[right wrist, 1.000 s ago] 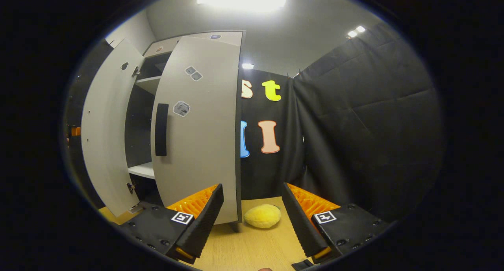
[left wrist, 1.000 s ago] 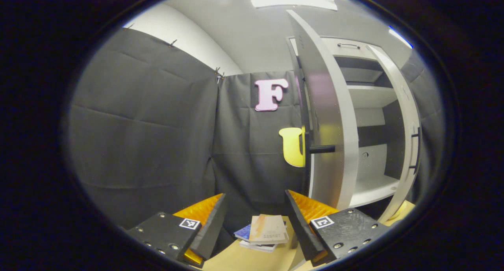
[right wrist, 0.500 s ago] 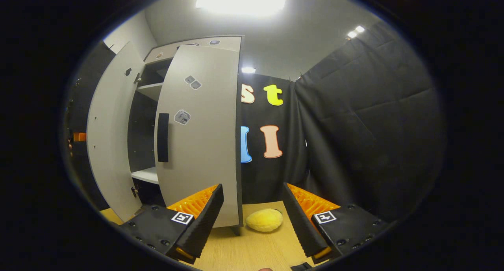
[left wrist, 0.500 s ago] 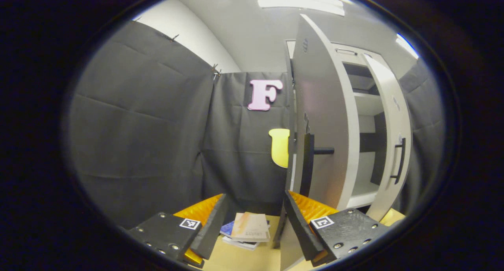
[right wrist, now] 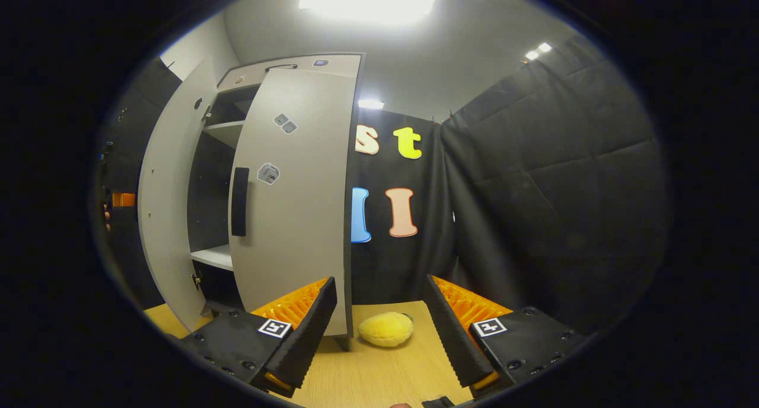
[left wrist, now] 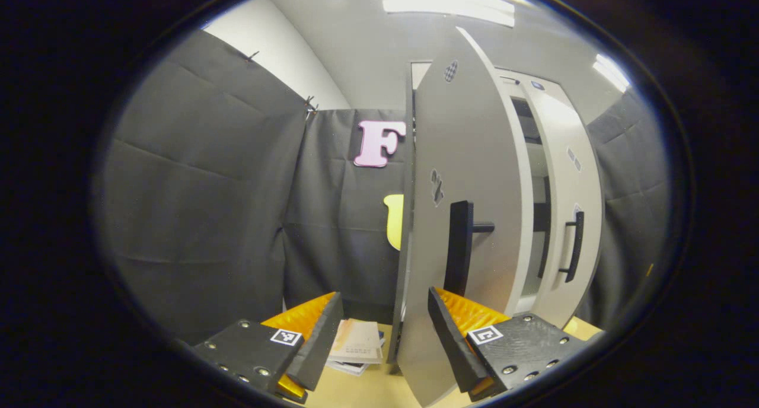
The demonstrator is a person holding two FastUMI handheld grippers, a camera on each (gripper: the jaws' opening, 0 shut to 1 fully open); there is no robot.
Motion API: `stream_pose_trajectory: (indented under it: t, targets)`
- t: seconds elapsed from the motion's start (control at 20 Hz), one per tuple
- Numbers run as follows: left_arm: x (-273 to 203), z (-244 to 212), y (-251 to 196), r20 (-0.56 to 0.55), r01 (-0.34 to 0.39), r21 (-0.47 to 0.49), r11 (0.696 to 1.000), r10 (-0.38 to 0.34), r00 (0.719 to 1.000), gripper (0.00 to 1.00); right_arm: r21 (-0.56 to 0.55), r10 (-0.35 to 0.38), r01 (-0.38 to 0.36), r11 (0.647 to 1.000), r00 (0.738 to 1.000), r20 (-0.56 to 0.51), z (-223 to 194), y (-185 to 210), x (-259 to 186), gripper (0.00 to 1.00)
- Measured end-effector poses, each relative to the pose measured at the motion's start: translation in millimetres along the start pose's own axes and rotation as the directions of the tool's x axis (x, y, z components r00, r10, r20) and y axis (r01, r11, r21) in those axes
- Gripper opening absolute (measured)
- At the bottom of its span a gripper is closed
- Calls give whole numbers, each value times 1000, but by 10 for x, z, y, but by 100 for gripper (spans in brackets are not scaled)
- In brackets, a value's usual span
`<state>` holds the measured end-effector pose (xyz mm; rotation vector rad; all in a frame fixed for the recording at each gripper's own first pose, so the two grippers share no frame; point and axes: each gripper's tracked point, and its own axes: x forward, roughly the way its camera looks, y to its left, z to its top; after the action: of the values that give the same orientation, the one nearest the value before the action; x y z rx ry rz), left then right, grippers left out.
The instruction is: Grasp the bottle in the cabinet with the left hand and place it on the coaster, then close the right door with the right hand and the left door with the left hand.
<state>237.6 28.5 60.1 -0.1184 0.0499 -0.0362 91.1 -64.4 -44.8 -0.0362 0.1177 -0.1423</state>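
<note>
The cabinet's left door stands partly open right in front of my left gripper, which is open. The door's lower edge runs down between the fingers, and its black handle rises just above the right finger. Behind it the right door is nearly shut, leaving a narrow gap. In the right gripper view the right door with its handle stands ajar beside the left door. My right gripper is open, low over the wooden table, holding nothing.
A small stack of books lies on the table left of the cabinet. A yellow plush thing lies on the table right of the cabinet. A white shelf shows between the doors. Black cloth walls close in on both sides.
The left door has swung well toward shut with my left gripper following it. The gap between the two doors has narrowed. My right gripper has barely moved.
</note>
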Motion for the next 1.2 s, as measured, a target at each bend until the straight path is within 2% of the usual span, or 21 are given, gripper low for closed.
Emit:
stream_pose_trajectory:
  t: [0.05, 0.1, 0.25, 0.3, 0.35, 0.4, 0.6, 0.65, 0.7, 0.75, 0.8, 0.85, 0.9, 0.95, 1.0, 1.05, 1.1, 1.2]
  targets:
    - [7, 3, -54, 0, 12, -2, 1000, -12, 1000, 93, 5, -4, 4, 1000, 1000, -1, 2, -20, -17, 95]
    - [19, 7, -116, 1, 24, -4, 1000, -24, 1000, 86, 7, -9, 9, 1000, 1000, -1, 0, -29, -17, 92]
    - [46, -24, -338, -1, 62, -19, 998, -62, 998, 86, 2, -19, 19, 1000, 1000, -1, 12, -66, -39, 95]
    - [70, -47, -427, -2, 77, -24, 997, -77, 997, 92, -3, -23, 23, 1000, 1000, -2, 12, -93, -53, 95]
    - [98, -61, -512, -4, 88, -27, 996, -88, 996, 86, -5, -26, 26, 1000, 1000, -3, 11, -108, -69, 92]
    - [140, -74, -605, -4, 99, -26, 995, -99, 995, 86, -6, -29, 29, 1000, 1000, -5, -2, -121, -83, 95]
    - [371, -151, -1016, -9, 143, -7, 990, -143, 990, 86, -6, -43, 43, 999, 999, -16, -29, -183, -136, 95]
    - [432, -179, -1095, -13, 145, 0, 989, -145, 989, 86, -6, -45, 45, 999, 999, -19, -33, -192, -151, 95]
    - [482, -221, -1137, -18, 139, 10, 990, -139, 990, 92, -7, -49, 49, 999, 999, -21, -35, -199, -157, 95]
    - [526, -243, -1152, -23, 128, 19, 992, -127, 992, 93, -7, -52, 52, 999, 998, -21, -31, -210, -167, 95]
    - [546, -260, -1160, -24, 119, 19, 993, -118, 993, 86, -6, -52, 52, 999, 998, -21, -33, -227, -180, 95]
    - [540, -254, -1168, -21, 117, 12, 993, -117, 993, 86, -5, -51, 51, 999, 998, -23, -39, -227, -186, 95]
    - [526, -256, -1150, -18, 118, 6, 993, -118, 993, 86, -6, -47, 47, 999, 998, -28, -57, -214, -177, 95]
    - [510, -255, -1123, -18, 116, -1, 993, -116, 993, 92, -7, -42, 42, 999, 999, -32, -66, -205, -175, 95]
    - [499, -263, -1088, -19, 108, -3, 994, -108, 994, 92, -8, -37, 36, 999, 999, -33, -60, -199, -176, 95]
    - [481, -251, -1056, -19, 95, 1, 995, -95, 995, 86, -7, -29, 28, 1000, 999, -30, -42, -185, -175, 95]
    - [425, -244, -1031, -16, 83, 5, 997, -83, 996, 92, -4, -17, 17, 1000, 1000, -26, -29, -160, -172, 95]
    - [275, -174, -945, 3, 70, 18, 997, -70, 998, 92, 2, 8, -8, 1000, 1000, -12, 30, -122, -169, 95]
